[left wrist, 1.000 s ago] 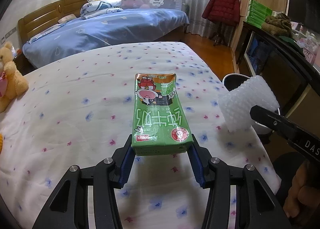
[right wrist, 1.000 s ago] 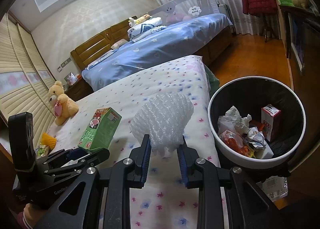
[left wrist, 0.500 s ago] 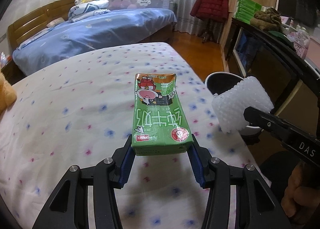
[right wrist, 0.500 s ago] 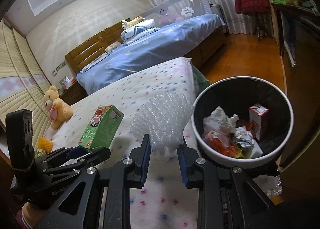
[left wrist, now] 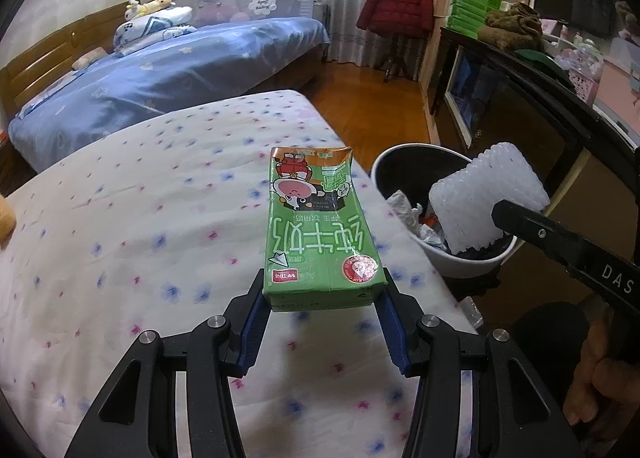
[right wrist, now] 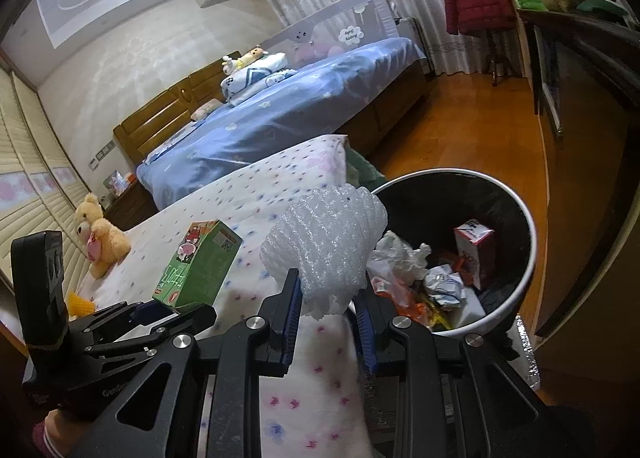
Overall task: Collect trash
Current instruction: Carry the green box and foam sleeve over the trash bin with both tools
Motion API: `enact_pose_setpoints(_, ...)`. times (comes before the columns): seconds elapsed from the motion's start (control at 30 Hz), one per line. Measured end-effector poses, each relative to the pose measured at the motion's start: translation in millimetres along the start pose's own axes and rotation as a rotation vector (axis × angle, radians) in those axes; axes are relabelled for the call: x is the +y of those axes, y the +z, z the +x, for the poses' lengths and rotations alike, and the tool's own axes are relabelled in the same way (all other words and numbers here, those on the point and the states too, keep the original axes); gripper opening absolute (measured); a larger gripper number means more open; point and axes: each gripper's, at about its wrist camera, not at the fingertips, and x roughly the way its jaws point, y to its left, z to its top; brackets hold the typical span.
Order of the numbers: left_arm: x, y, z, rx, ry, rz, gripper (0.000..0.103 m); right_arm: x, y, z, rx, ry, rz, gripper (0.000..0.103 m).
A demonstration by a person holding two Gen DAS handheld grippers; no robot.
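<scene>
My left gripper (left wrist: 322, 312) is shut on a green milk carton (left wrist: 316, 230), held flat above the flowered bed; the carton also shows in the right wrist view (right wrist: 200, 266). My right gripper (right wrist: 326, 310) is shut on a white foam net wrap (right wrist: 326, 244), held at the near rim of the trash bin (right wrist: 516, 306). In the left wrist view the foam wrap (left wrist: 486, 197) hangs over the bin (left wrist: 460, 262). The bin has a black liner and holds crumpled paper, wrappers and a small red-and-white carton (right wrist: 476, 246).
The bin stands on the wooden floor at the bed's right edge. A dark cabinet (left wrist: 520, 97) runs along the right. A blue bed (left wrist: 180, 65) lies beyond, a coat stand with a red jacket (left wrist: 396, 5) behind it. A teddy bear (right wrist: 98, 234) sits on the bed's left.
Both grippers have moved right toward the bin, still holding their loads. The foam wrap now sits over the bin's near rim, and the carton is nearer the bed's right edge.
</scene>
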Motion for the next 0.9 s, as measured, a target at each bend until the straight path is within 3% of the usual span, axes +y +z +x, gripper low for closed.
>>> enact_pose_setpoints(0.9, -40.6, 18.6, 18.6, 0.009, -0.032, 0.068, 0.049, -41.3, 10.2, -7.5, 0.004, -0.084, 0.034, 0.026)
